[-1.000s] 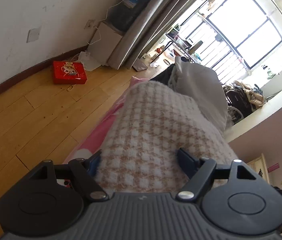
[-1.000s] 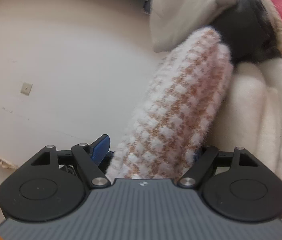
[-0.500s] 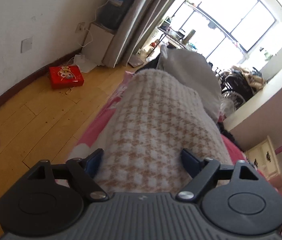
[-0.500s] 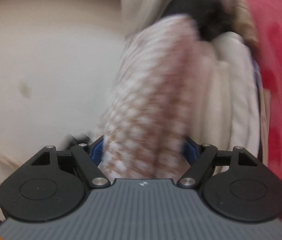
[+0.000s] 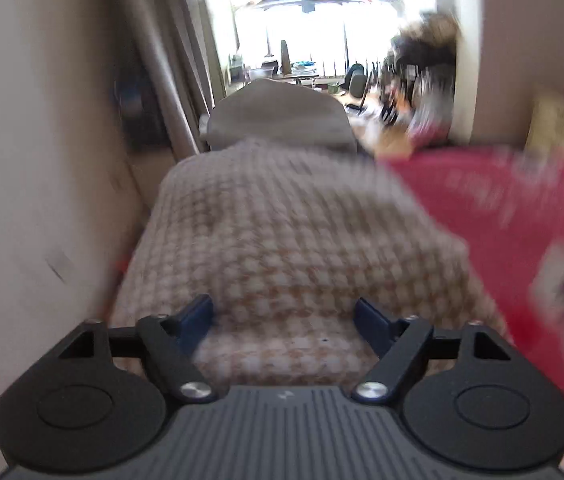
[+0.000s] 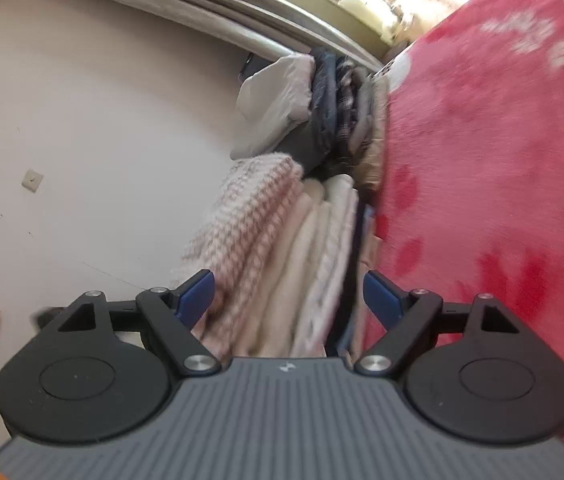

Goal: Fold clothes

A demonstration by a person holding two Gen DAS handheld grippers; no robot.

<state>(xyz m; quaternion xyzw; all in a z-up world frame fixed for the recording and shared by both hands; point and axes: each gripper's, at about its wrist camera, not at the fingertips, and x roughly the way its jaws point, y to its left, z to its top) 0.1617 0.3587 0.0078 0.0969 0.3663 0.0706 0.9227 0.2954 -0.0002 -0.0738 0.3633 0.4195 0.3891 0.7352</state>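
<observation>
Red blanket (image 6: 482, 140) covering the bed, with folded clothes stacked along its edge.

Ahead of the right tongs (image 6: 288, 296), a pile of cream and checked garments (image 6: 282, 240) is sitting on the blanket's wall-side edge; farther ahead, a second pile (image 6: 322, 112) of dark and grey clothes is lying just beyond the first.

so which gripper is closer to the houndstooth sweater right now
Left, by the look of it. The left gripper has the folded houndstooth sweater lying between its wide-open fingers. The right gripper faces the stack's side, the sweater ahead by its left finger.
</observation>
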